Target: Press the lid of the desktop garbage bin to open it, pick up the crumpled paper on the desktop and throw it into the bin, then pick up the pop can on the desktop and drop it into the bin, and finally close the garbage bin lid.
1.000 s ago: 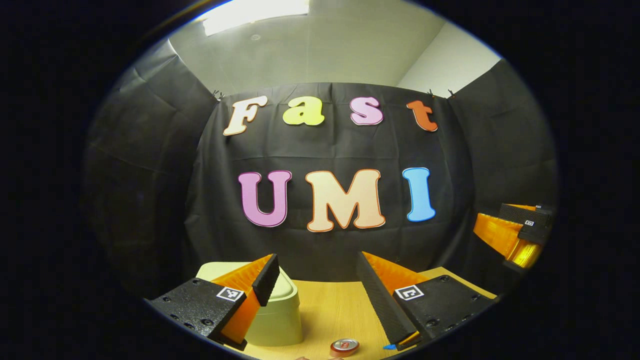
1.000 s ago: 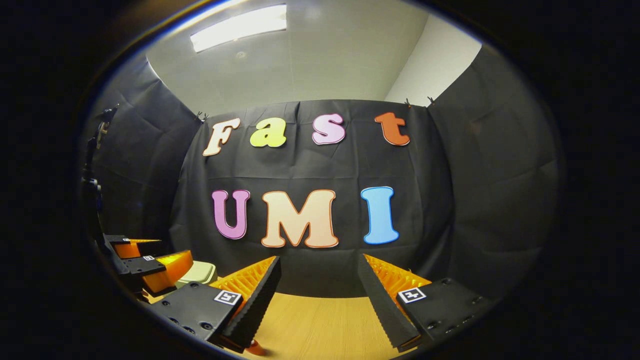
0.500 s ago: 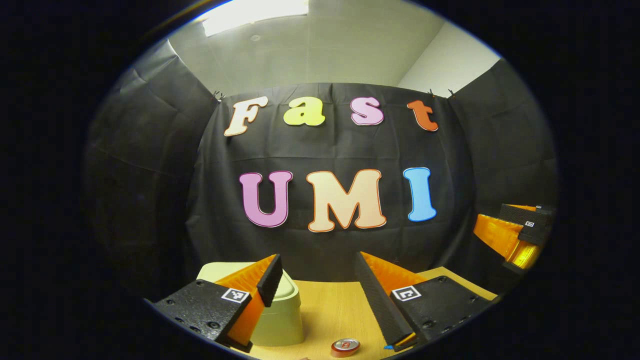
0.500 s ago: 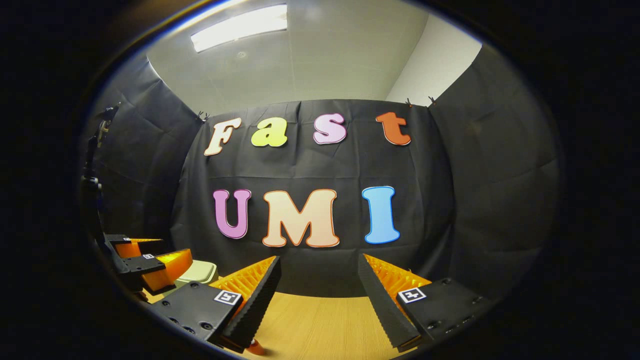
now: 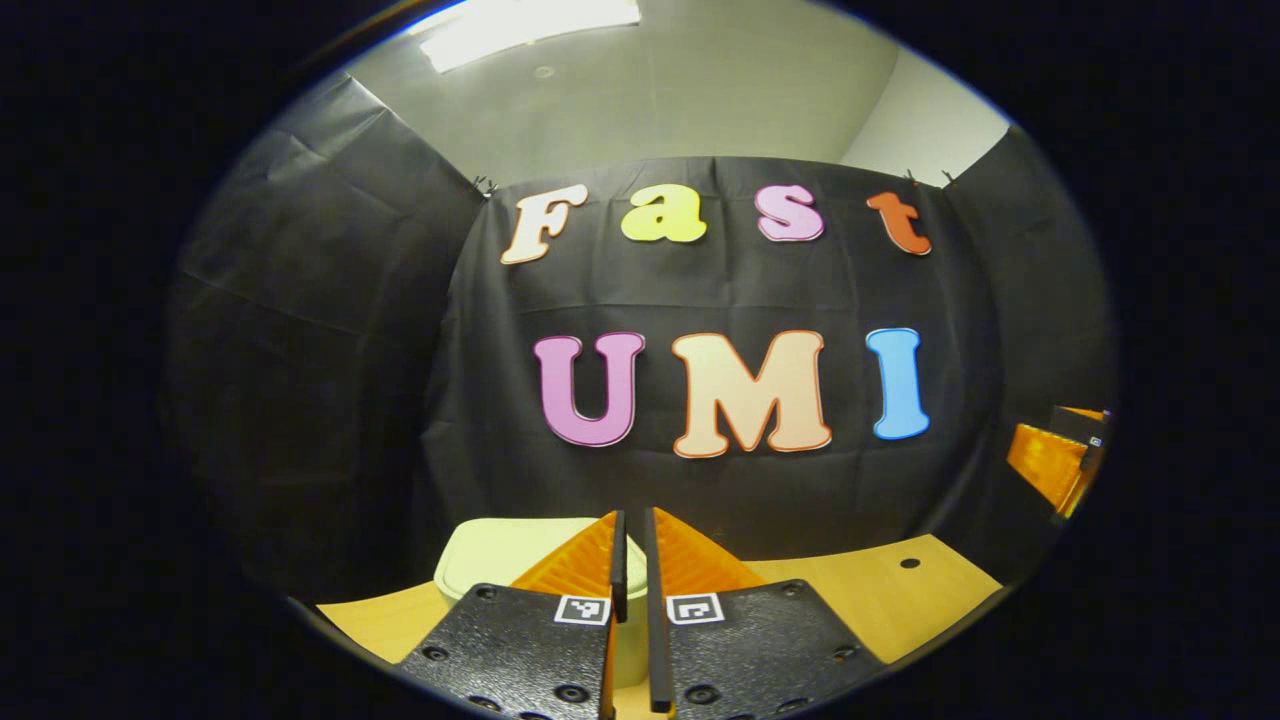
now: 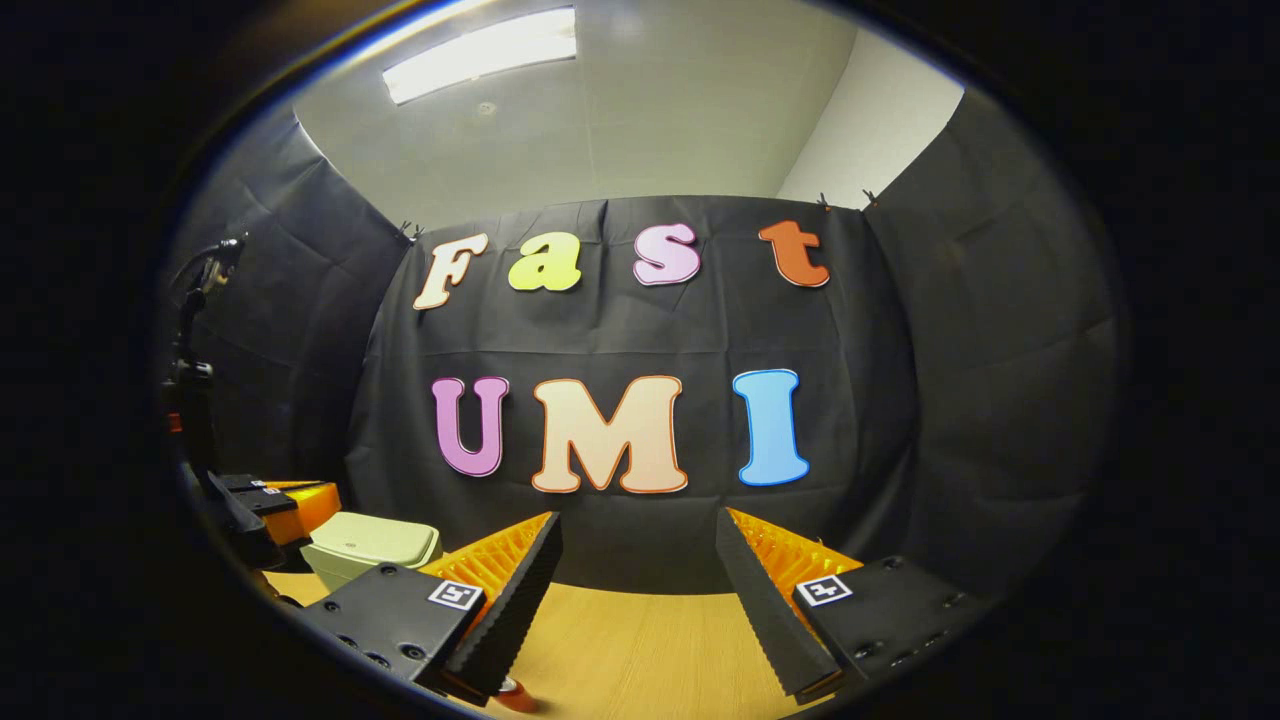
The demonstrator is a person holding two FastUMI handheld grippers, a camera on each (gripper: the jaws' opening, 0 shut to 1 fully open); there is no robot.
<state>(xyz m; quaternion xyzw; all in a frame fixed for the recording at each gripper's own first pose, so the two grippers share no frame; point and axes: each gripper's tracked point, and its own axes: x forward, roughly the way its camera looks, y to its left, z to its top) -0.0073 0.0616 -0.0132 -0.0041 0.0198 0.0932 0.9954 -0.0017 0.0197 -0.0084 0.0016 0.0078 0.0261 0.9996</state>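
The pale green desktop bin (image 5: 500, 552) stands on the wooden table with its lid down. My left gripper (image 5: 632, 545) is shut with nothing between its fingers, and its tips hover in front of the lid's right part. In the right gripper view the bin (image 6: 372, 545) sits at the far left, with the left gripper (image 6: 285, 500) just beside it. My right gripper (image 6: 637, 540) is open and empty above the table. A red sliver of the pop can (image 6: 515, 692) peeks out below its left finger.
The wooden table (image 5: 880, 590) has a small dark hole (image 5: 908, 563) near its right back. The right gripper (image 5: 1060, 465) shows at the right edge of the left gripper view. A dark stand (image 6: 190, 350) rises at the booth's left side.
My left gripper has shut its fingers and swung so the bin sits nearer the middle of its view; the pop can has left that view. The right gripper has barely moved.
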